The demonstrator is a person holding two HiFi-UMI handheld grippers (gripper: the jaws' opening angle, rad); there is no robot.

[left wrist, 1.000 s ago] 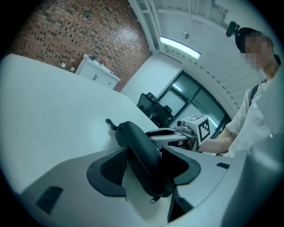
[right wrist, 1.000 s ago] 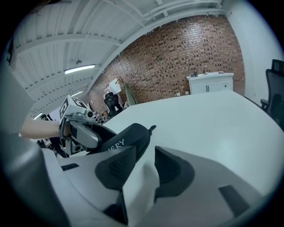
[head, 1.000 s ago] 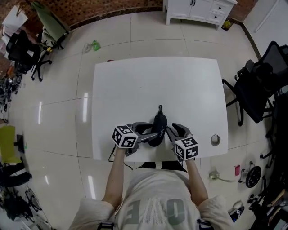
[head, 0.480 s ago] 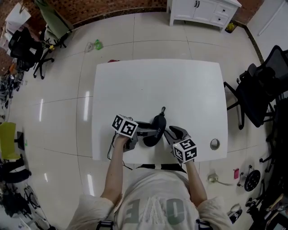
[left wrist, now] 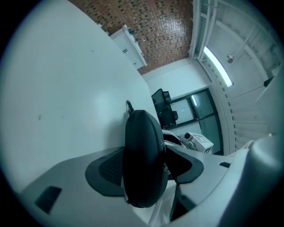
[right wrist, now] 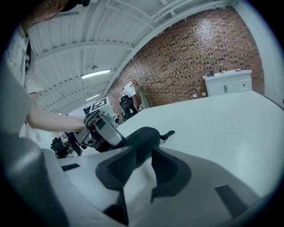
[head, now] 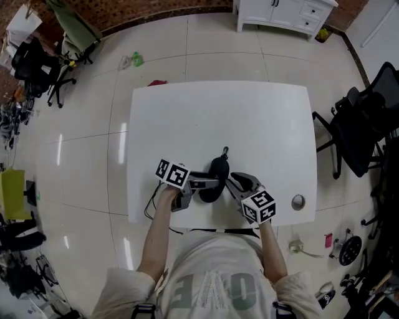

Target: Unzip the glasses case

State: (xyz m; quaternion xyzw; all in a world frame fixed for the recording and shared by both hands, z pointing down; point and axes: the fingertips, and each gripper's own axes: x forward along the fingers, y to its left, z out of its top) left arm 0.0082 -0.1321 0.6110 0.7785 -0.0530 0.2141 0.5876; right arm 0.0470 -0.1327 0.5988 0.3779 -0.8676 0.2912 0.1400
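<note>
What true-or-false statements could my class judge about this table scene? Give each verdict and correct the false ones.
1. The glasses case is black. True.
2. A white cabinet stands beyond the table. True.
3. The table is dark wood. False: it is white.
4. The case lies clear of both grippers. False: it stands between the left gripper's jaws, touching both; they have just been opening.
5. The right gripper grips nothing. True.
</note>
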